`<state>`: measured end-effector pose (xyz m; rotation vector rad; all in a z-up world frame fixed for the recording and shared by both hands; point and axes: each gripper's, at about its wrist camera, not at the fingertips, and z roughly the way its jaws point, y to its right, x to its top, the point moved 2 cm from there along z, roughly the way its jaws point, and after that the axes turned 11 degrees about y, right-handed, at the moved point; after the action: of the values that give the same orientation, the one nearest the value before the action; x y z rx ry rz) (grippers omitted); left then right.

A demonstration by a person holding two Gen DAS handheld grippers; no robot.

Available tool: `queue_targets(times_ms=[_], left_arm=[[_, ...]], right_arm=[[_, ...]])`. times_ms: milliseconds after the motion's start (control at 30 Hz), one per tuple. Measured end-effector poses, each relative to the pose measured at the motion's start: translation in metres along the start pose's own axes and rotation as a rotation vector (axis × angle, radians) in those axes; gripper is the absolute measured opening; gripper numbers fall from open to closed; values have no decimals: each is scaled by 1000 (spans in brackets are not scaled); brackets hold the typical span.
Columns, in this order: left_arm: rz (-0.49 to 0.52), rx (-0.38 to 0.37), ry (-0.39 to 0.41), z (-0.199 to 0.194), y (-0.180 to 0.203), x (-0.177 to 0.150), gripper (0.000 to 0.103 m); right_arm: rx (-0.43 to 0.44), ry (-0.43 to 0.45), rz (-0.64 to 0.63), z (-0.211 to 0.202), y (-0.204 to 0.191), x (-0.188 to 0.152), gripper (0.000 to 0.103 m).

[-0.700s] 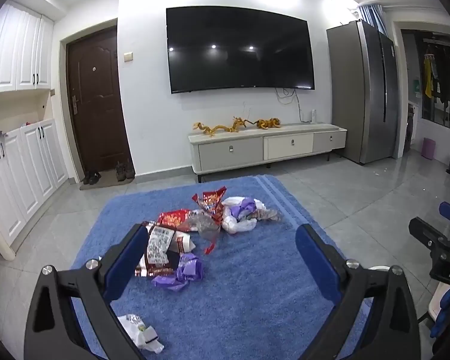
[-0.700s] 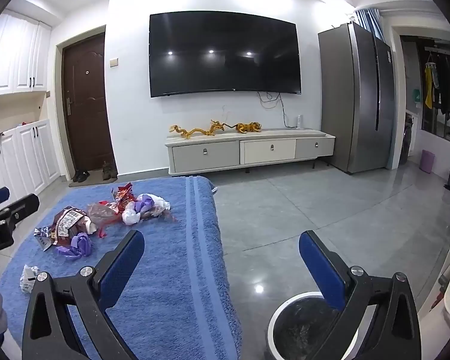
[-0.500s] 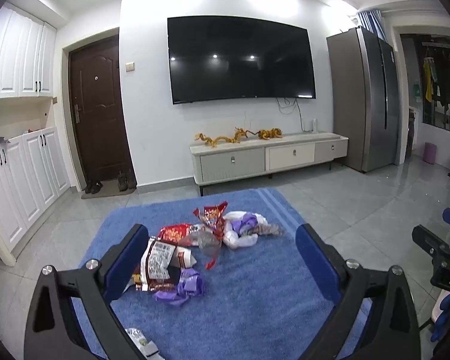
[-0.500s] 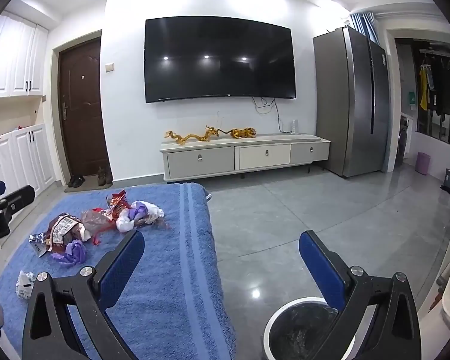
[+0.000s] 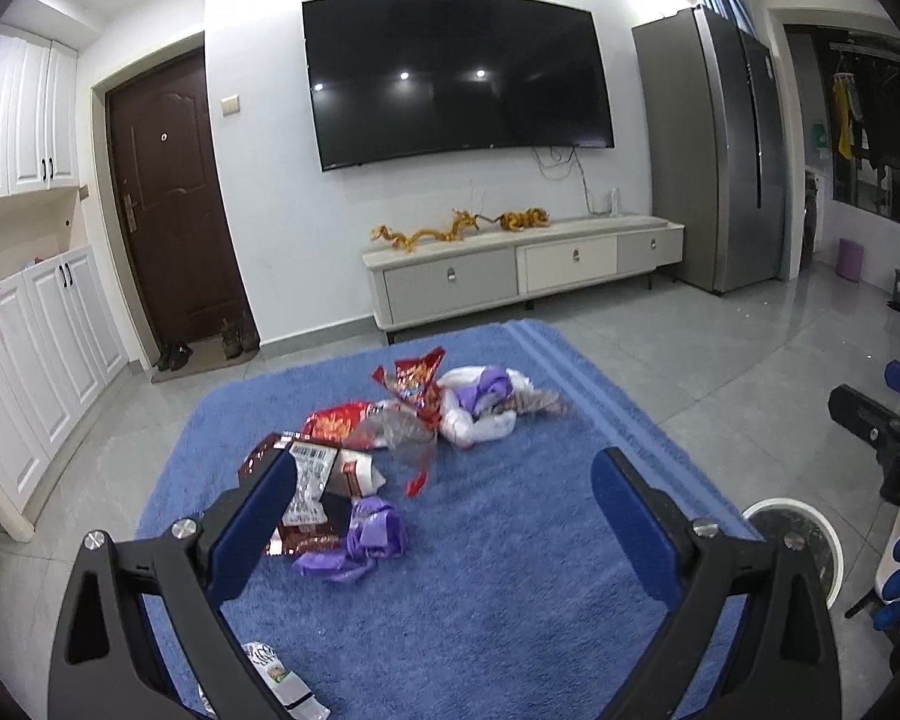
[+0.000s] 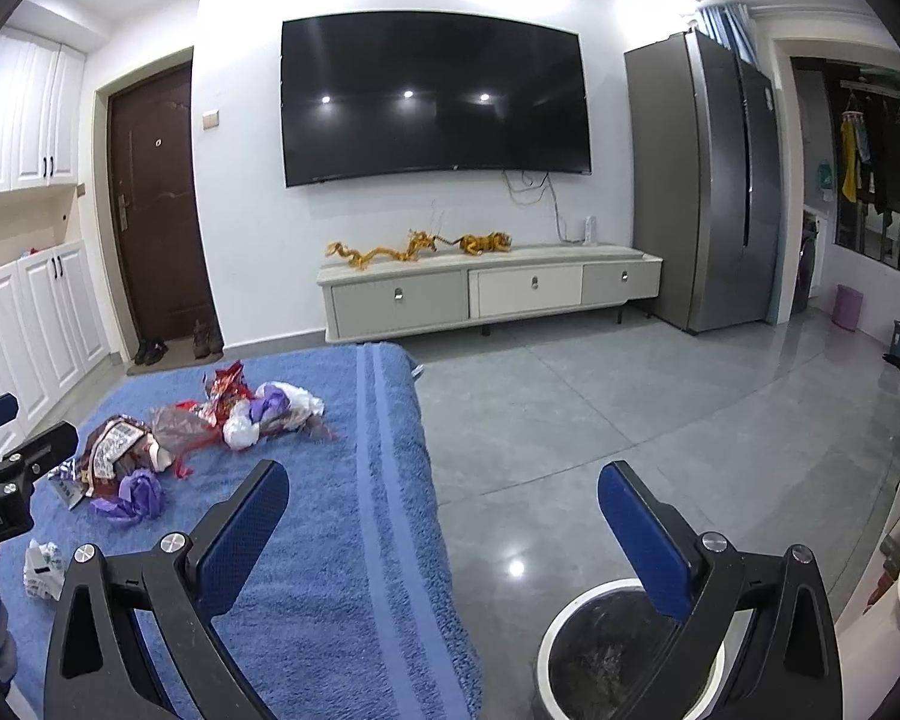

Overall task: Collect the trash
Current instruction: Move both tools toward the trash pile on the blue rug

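Note:
A pile of trash lies on a blue rug (image 5: 510, 570): red snack wrappers (image 5: 414, 387), a white and purple bag (image 5: 480, 408), a brown barcode wrapper (image 5: 312, 480), a crumpled purple wrapper (image 5: 366, 534) and a small white wrapper (image 5: 276, 678) nearest me. My left gripper (image 5: 444, 498) is open and empty, above the rug just short of the pile. My right gripper (image 6: 444, 516) is open and empty, over the rug's right edge (image 6: 390, 480), above a white-rimmed trash bin (image 6: 624, 654). The pile also shows in the right wrist view (image 6: 210, 426).
The bin also shows at the left wrist view's right edge (image 5: 798, 540). A TV cabinet (image 5: 522, 276) stands against the far wall under a TV, a fridge (image 5: 714, 150) to the right, white cupboards (image 5: 36, 330) and a brown door (image 5: 168, 198) to the left. Grey tile floor (image 6: 630, 396) surrounds the rug.
Both views have tilted upward slightly, so the trash pile sits lower in the frames. The bin now shows in the left wrist view. Both grippers stay open.

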<state>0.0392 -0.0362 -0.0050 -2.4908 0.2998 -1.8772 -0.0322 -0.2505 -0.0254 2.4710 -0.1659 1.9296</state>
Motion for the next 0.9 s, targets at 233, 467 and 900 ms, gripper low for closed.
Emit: queue_targets(times_ms=[233, 467, 900], left_arm=[[11, 20, -25, 9, -8, -13, 99], [-10, 32, -53, 19, -20, -21, 99], [-65, 70, -58, 19, -59, -29, 99]], right_arm=[[-6, -37, -31, 12, -4, -6, 103], [-27, -65, -97, 21, -5, -7, 103], [-50, -68, -125, 25, -18, -3, 103]])
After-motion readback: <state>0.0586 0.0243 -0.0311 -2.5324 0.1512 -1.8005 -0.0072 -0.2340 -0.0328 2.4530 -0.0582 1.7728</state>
